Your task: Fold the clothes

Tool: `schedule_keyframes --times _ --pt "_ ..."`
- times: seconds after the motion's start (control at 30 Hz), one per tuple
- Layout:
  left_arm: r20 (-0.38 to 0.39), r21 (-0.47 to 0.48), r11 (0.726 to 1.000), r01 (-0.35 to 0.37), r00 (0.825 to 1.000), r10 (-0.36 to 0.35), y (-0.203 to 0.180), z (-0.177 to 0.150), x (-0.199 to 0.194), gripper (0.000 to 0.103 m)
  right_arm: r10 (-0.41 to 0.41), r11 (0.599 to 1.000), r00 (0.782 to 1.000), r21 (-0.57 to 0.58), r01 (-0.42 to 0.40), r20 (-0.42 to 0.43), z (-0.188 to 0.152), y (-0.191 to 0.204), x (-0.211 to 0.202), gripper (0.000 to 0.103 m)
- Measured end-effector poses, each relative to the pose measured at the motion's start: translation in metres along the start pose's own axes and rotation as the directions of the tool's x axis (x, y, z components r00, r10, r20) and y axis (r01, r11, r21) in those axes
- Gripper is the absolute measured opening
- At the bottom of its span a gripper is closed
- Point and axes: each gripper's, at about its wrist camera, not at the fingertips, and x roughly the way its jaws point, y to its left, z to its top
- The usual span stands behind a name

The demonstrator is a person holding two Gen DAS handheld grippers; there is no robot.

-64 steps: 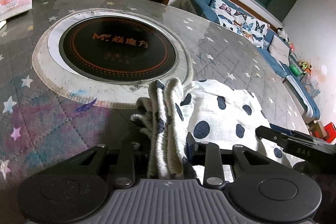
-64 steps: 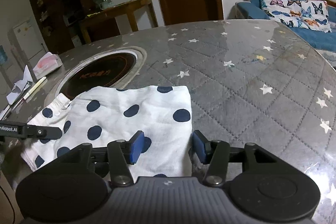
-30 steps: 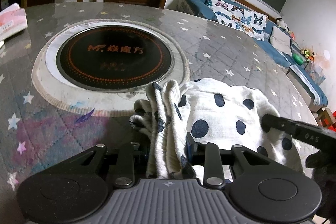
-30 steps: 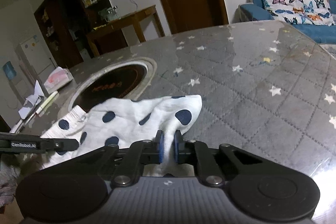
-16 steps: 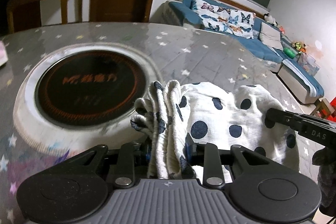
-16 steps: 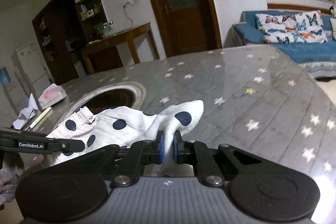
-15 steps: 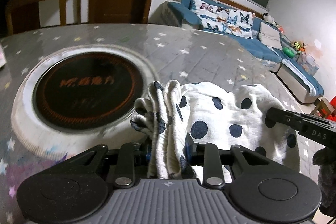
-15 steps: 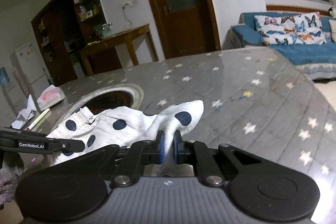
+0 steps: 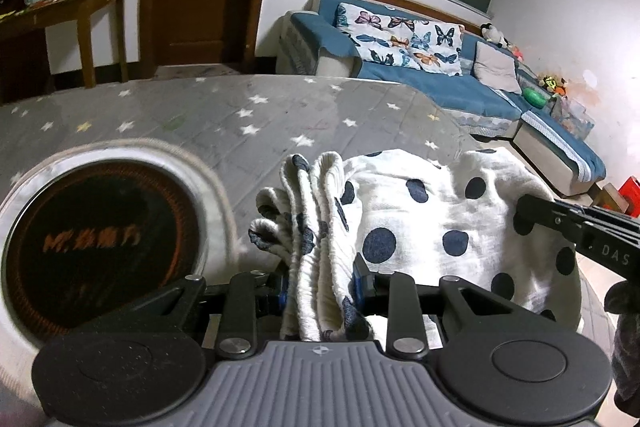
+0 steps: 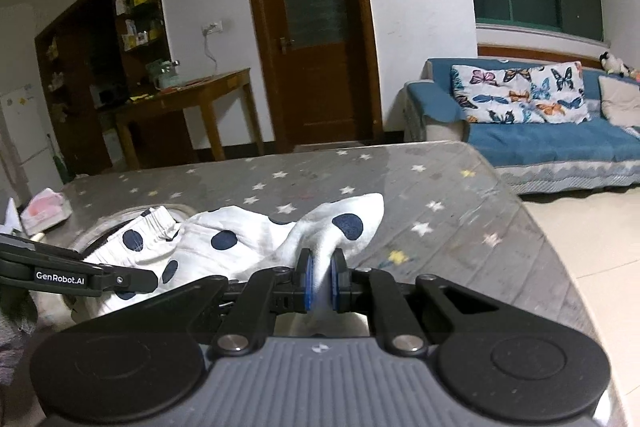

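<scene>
The table (image 10: 460, 187), grey with a star-printed quilted cover, spreads wide beyond the cloth in the right wrist view; its far edge curves from left to right and its right edge drops off toward the pale floor (image 10: 592, 227); the stretch ahead of and to the right of the garment lies bare. Past that edge stands a blue sofa (image 10: 560, 143) with a butterfly pillow; a wooden side table (image 10: 188, 95) and a brown door (image 10: 316, 27) sit against the far wall. A round dark cooktop (image 9: 96, 247) is sunk into the table on the left, ringed in pale trim, just beside the cloth. The polka-dot garment (image 9: 440, 219), white with navy spots, hangs lifted between both tools, sagging in the middle. The left gripper (image 9: 320, 281) has its fingers clamped on the bunched elastic waistband (image 9: 316, 211); the right gripper (image 10: 320, 281) has its fingers pressed together on a thin corner of the fabric. A pink-and-white packet (image 10: 46, 213) rests near the table's far left edge.
</scene>
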Motion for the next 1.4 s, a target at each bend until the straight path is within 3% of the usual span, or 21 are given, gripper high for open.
schedule_keyframes --times 0.37,0.7,0.93,1.1,1.4 --pt "-0.042 -0.022 1.000 -0.003 0.999 0.002 -0.015 0.021 0.047 0.031 -0.065 0.997 0.997 -0.042 0.064 -0.038 0.015 -0.026 0.039 0.008" --pt "-0.095 -0.014 1.000 -0.020 0.995 0.019 -0.019 0.013 0.072 0.033 -0.098 0.995 0.988 -0.046 0.093 -0.120 0.002 -0.040 0.071 0.008" --pt "-0.088 0.016 0.999 -0.044 0.995 0.046 -0.020 0.011 0.071 0.046 -0.137 0.990 0.974 -0.040 0.132 -0.181 -0.009 -0.049 0.085 0.016" --pt "-0.086 0.026 0.998 -0.055 0.995 0.057 -0.020 0.012 0.071 0.053 -0.154 0.988 0.975 -0.033 0.151 -0.163 -0.004 -0.053 0.083 0.019" --pt "-0.069 0.029 0.998 -0.063 0.995 0.065 -0.018 0.015 0.065 0.064 -0.088 0.996 0.986 0.016 0.091 -0.145 0.006 -0.045 0.091 0.028"
